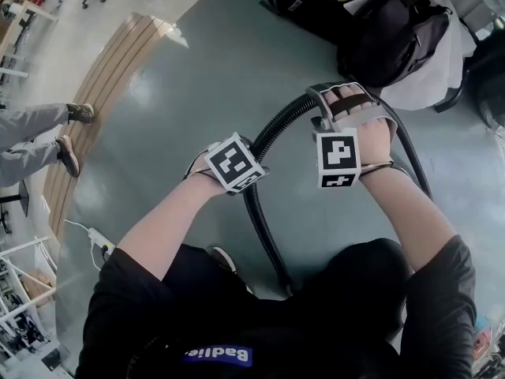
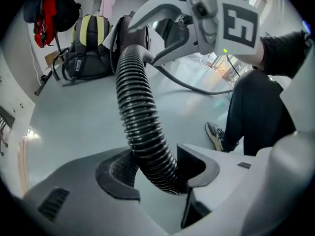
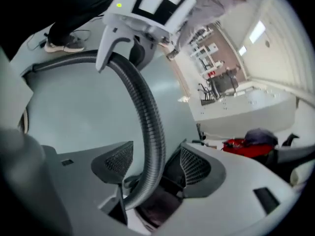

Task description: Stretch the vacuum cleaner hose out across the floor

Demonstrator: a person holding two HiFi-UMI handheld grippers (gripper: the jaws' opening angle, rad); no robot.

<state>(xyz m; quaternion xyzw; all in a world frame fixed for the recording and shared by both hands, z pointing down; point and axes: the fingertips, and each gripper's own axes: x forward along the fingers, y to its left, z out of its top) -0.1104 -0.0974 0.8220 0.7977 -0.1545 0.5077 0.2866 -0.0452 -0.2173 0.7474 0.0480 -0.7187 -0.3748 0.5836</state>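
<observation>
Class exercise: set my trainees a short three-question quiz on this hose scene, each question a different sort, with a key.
1. What runs between the jaws of both the left hand-held gripper and the right hand-held gripper? A) black ribbed hose B) power cable C) broom handle
2. True or false: the hose lies straight and flat along the floor.
3. In the head view, what dark items sit on the floor beyond the grippers?
Key: 1 A; 2 false, it arches up between the grippers; 3 backpacks.

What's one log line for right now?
left gripper: shut on vacuum hose | right gripper: open, vacuum hose between jaws | vacuum hose: arched, not stretched out
</observation>
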